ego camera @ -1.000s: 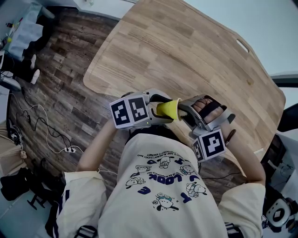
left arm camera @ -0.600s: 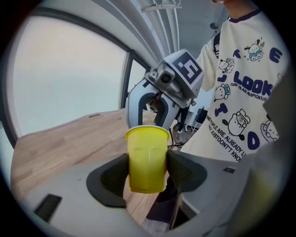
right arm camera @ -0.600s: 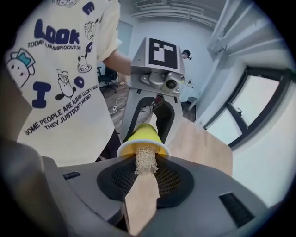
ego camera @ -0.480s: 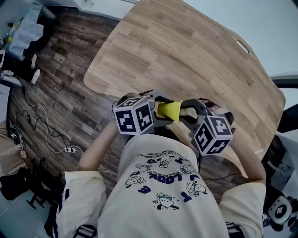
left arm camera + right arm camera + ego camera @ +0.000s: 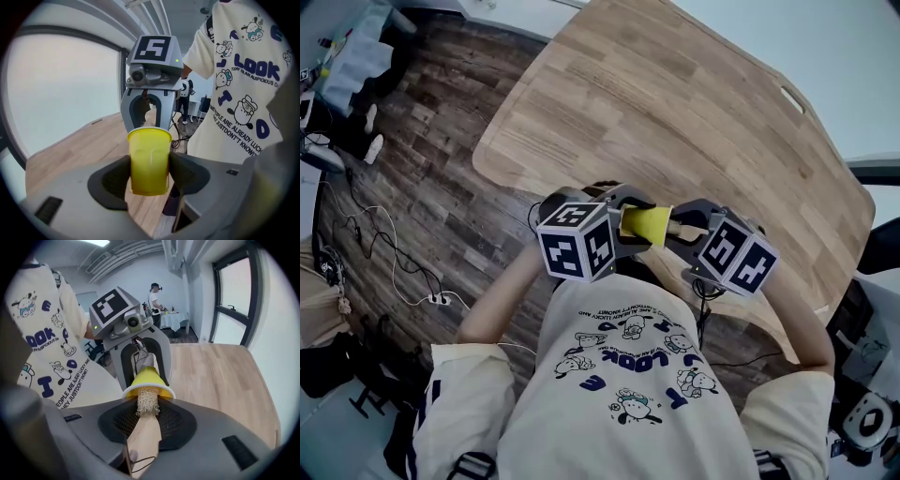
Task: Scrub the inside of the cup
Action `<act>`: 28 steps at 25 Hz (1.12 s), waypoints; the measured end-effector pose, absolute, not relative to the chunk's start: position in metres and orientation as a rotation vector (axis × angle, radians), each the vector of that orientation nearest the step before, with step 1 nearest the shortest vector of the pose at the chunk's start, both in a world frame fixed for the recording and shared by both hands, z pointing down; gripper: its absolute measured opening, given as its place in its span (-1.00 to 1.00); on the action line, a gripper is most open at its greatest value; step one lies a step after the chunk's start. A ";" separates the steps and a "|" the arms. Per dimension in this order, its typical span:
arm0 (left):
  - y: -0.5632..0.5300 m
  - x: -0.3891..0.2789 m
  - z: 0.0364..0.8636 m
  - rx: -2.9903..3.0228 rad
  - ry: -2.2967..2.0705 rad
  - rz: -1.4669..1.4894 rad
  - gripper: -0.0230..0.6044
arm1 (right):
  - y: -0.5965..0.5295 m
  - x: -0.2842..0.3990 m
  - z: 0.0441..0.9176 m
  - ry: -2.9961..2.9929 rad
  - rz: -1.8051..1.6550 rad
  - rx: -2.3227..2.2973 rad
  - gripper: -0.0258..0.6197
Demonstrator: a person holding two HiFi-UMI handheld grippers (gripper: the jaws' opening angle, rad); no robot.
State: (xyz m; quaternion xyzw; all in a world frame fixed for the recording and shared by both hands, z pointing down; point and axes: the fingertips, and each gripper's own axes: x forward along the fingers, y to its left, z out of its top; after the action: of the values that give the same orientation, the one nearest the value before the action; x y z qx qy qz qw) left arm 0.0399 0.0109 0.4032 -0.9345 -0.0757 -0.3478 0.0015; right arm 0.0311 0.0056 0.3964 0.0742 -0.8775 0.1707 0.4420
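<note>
Fingers of the left gripper pinch the yellow cup by its sides, held above the desk's near edge. Opposite, the right gripper's fingers clamp a wooden brush, its bristles inside the cup's mouth.

The person's T-shirt reads "LOOK" and "PEOPLE ARE ALREADY LUCKY".

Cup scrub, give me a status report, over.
Left hand-held gripper shut on yellow cup, held sideways. Right hand-held gripper shut on wooden brush, bristles in cup mouth. Nothing in the way.
</note>
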 end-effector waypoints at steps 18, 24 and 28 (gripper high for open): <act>0.009 0.039 0.394 -2.655 -0.190 -1.013 -0.04 | 0.004 0.031 0.388 -2.199 1.044 0.245 -0.63; 0.007 0.040 0.388 -2.571 -0.145 -0.962 -0.04 | 0.003 0.032 0.383 -2.218 1.239 0.257 -0.64; 0.003 0.040 0.385 -2.505 -0.112 -0.934 -0.04 | -0.002 0.033 0.379 -2.228 1.379 0.265 -0.64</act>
State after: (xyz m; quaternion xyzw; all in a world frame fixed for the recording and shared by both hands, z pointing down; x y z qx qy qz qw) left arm 0.0405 0.0026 0.3849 -0.9110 -0.0408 -0.3395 0.2307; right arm 0.0326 -0.0019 0.3792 0.0973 -0.8188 0.5067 0.2515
